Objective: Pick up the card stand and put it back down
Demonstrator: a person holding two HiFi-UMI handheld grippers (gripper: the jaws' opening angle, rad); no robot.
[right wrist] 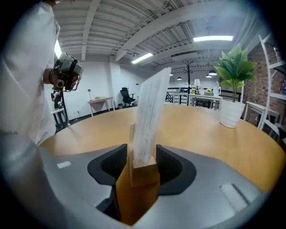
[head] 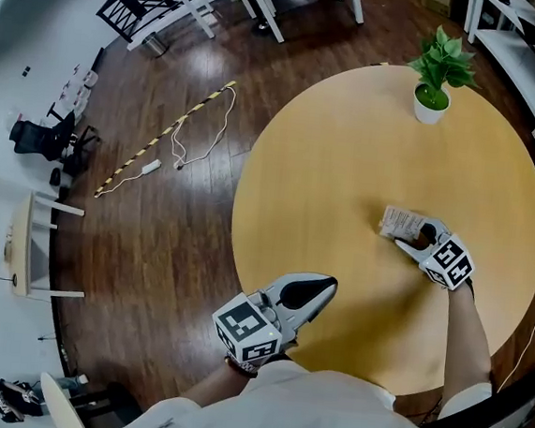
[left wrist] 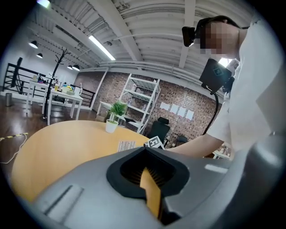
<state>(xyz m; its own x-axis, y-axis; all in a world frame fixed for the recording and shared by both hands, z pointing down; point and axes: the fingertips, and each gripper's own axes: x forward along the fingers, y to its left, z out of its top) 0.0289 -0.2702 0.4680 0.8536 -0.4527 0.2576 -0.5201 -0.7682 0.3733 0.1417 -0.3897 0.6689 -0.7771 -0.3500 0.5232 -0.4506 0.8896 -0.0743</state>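
The small light-wood card stand point(right wrist: 144, 172) w/ a white printed card is sitting between the jaws of my right hand-held gripper point(right wrist: 142, 163), which are clamping its block from both sides. The card is rising out of the grip, leaning a bit to the right in the right gripper view. From the head view the stand point(head: 401, 222) is lying over the right-centre of the round tan wooden desk point(head: 348, 160). Can't tell if its base is touching the top.

My left hand-held gripper point(head: 322, 287) is hovering at the desk's near edge, well apart from the stand, jaws pressed together w/ nothing between. A small green plant in a white pot point(head: 436, 79) is standing at the far side.
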